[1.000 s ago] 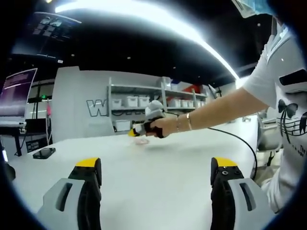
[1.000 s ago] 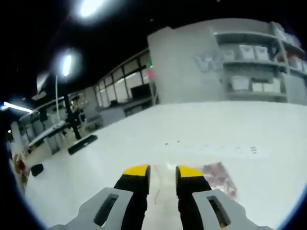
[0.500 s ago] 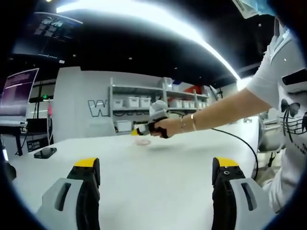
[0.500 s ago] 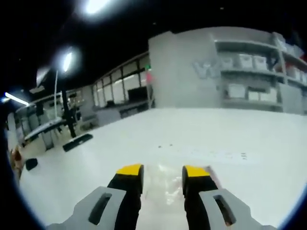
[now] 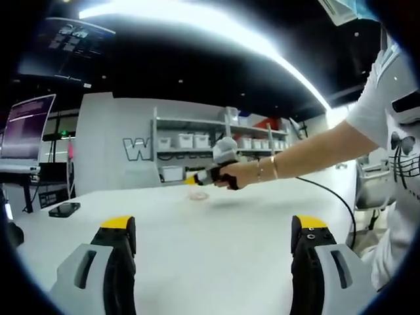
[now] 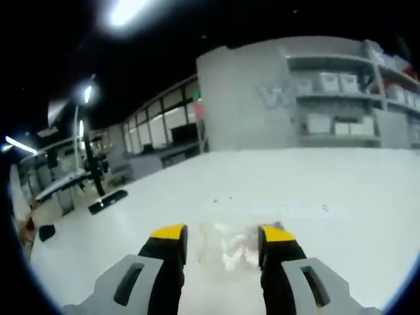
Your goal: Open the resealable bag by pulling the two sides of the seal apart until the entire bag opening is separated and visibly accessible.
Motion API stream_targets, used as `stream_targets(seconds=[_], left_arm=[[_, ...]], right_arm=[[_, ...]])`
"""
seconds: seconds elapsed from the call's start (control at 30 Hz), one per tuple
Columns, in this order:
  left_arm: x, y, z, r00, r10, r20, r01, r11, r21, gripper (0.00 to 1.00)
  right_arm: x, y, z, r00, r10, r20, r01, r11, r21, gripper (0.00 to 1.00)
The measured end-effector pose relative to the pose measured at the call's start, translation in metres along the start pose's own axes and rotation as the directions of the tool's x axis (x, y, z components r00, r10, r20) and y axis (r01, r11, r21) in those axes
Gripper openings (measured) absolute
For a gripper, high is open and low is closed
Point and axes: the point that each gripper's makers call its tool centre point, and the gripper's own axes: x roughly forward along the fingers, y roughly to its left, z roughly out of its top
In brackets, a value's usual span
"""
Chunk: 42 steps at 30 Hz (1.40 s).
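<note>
A small clear resealable bag with something reddish inside lies flat on the white table. My right gripper hovers low over it, open, one yellow-tipped jaw on either side of the bag's near part. Whether a jaw touches the bag, I cannot tell. In the left gripper view the bag shows as a pale pink patch far across the table. The right gripper, held in a person's hand, is just above it. My left gripper stays near the front, wide open and holding nothing.
A black phone lies at the table's left side, also the dark slab in the right gripper view. A black cable trails from the hand toward the person in a white shirt. Shelves with white bins stand behind.
My right gripper's jaws have spread apart from a narrow gap to a wide one around the bag. The left gripper has stayed open and nearly still.
</note>
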Motion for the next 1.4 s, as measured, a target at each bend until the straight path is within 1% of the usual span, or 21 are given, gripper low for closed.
stream_targets(seconds=[0.1, 0.27, 0.33, 0.5, 0.57, 0.77, 0.9, 0.97, 1.27, 1.4], left_arm=[[0.000, 0.001, 0.000, 1.000, 0.003, -0.002, -0.003, 1.000, 0.001, 0.98], [0.000, 0.001, -0.001, 1.000, 0.005, -0.004, -0.005, 1.000, 0.003, 0.98], [0.000, 0.002, 0.000, 1.000, 0.006, -0.003, -0.006, 1.000, 0.002, 0.98], [0.000, 0.003, -0.001, 1.000, 0.007, -0.004, -0.007, 1.000, -0.004, 0.99], [0.000, 0.003, -0.001, 1.000, 0.005, -0.007, -0.005, 1.000, -0.004, 0.98], [0.001, 0.003, -0.002, 1.000, 0.005, -0.009, -0.005, 1.000, -0.003, 0.98], [0.001, 0.003, -0.002, 1.000, 0.005, -0.010, -0.005, 1.000, -0.005, 0.98], [0.000, 0.003, -0.001, 1.000, 0.006, -0.009, -0.006, 1.000, -0.009, 0.98], [0.000, 0.005, -0.001, 1.000, 0.012, -0.005, -0.012, 1.000, -0.012, 0.98], [0.000, 0.005, -0.001, 1.000, 0.012, -0.005, -0.012, 1.000, -0.013, 0.98]], right_arm=[[-0.002, 0.000, 0.001, 1.000, -0.010, -0.007, 0.010, 0.999, -0.036, 0.44], [-0.003, -0.002, 0.001, 1.000, -0.011, -0.006, 0.011, 1.000, -0.028, 0.44], [-0.002, -0.003, 0.002, 1.000, -0.010, -0.002, 0.010, 1.000, -0.022, 0.47], [0.001, -0.008, 0.006, 1.000, -0.006, 0.026, 0.006, 1.000, 0.008, 0.62], [0.002, -0.009, 0.008, 0.999, -0.005, 0.035, 0.005, 1.000, -0.002, 0.66], [0.009, -0.011, 0.010, 0.999, 0.009, 0.039, -0.007, 0.999, -0.034, 0.86], [0.014, -0.015, 0.012, 0.999, 0.010, 0.039, -0.008, 0.999, -0.036, 1.00], [0.006, -0.012, 0.008, 1.000, 0.001, 0.029, 0.000, 0.999, -0.037, 1.00], [0.002, -0.021, 0.010, 0.999, -0.018, 0.029, 0.019, 0.998, -0.054, 1.00], [-0.004, -0.019, 0.011, 0.999, -0.012, 0.038, 0.014, 0.998, -0.056, 1.00]])
